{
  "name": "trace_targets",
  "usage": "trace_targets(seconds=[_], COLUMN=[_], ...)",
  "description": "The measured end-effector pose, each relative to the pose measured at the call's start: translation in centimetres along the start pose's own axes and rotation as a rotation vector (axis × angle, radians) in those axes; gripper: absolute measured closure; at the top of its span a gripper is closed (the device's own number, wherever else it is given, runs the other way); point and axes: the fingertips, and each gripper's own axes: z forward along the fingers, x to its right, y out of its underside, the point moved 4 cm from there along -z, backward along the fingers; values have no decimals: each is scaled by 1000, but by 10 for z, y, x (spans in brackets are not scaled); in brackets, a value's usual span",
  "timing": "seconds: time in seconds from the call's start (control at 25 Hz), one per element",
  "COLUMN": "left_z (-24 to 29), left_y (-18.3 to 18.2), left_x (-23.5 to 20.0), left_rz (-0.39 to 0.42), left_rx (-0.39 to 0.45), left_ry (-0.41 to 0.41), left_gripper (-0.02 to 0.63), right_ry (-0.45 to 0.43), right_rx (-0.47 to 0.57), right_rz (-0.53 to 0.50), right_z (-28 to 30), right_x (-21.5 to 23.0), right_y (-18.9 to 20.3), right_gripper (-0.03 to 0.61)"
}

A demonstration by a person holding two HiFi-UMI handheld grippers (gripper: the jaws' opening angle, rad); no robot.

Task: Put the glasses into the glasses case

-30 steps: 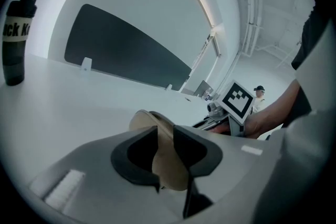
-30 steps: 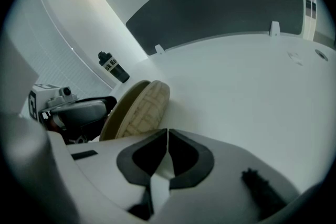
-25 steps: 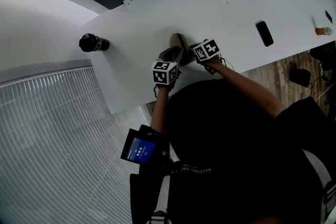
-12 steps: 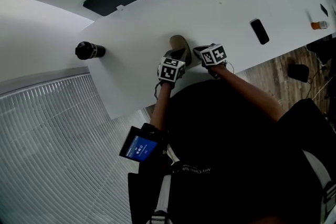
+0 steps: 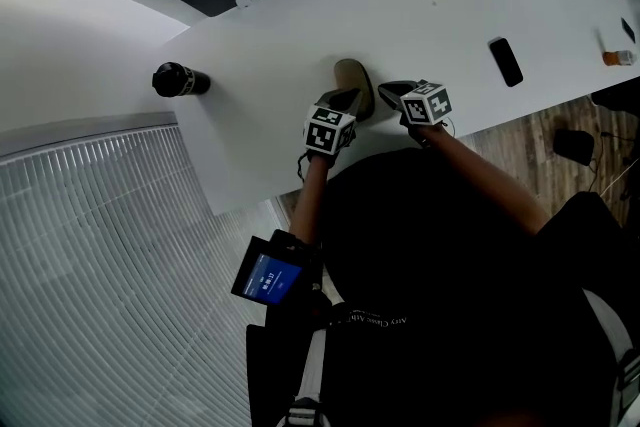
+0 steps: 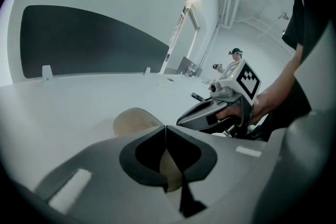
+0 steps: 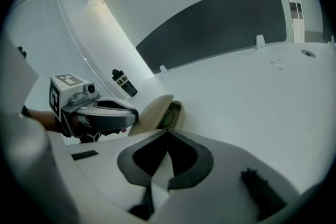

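Glasses case (image 5: pixel 352 83) of beige colour lies on the white table (image 5: pixel 420 15), near the edge where the person stands, with one gripper at each side of it. In the right gripper view its lid is raised and the opening faces that camera. Something dim and greenish sits inside, but it is too small to say if it is the glasses. The left gripper (image 6: pixel 166 128) has its jaws clenched, the two tips pressed together along one line. The beige case shows directly behind and below them. Whether they pinch the edge of the lid I cannot tell, though in the right gripper view this gripper's nose is right at the lid. The right gripper (image 7: pixel 167 132) also has its jaws clenched, with only bare table visible through the gap under the tips, so it grasps nothing. In the head view it is just to the right of the case and seems apart from it. A black bottle (image 5: pixel 178 80) lies on its side far to the left on the table, and a dark phone (image 5: pixel 503 62) lies well away to the right. A small device with a blue screen (image 5: pixel 268 277) hangs at the person's waist.
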Motion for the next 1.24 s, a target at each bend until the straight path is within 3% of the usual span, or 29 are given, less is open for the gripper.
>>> trace_targets(seconds=[0.24,0.36,0.56,0.76,1.24], left_z=[-40,-57,-72,-76,-60], left_y=[6,29,67,66,93], left_x=[1,-6,-19,-23,-12], left_rz=[-52,-93,-212,-277,-253], left_rx=[207,264,260,296,187], left_ry=[25,-16,-94,-107,-71], left_gripper=[603,603,603,604,607], right_ry=[-22,-3,-15,-45,-69], right_rx=[61,61,132,163,159], right_rz=[-30,-24,135,170,194], right_z=[-15,-17,-23,-29,-32], right_x=[0,10,27,26,21], right_y=[-4,6,18,24,33], right_gripper=[571,571,571,571,571])
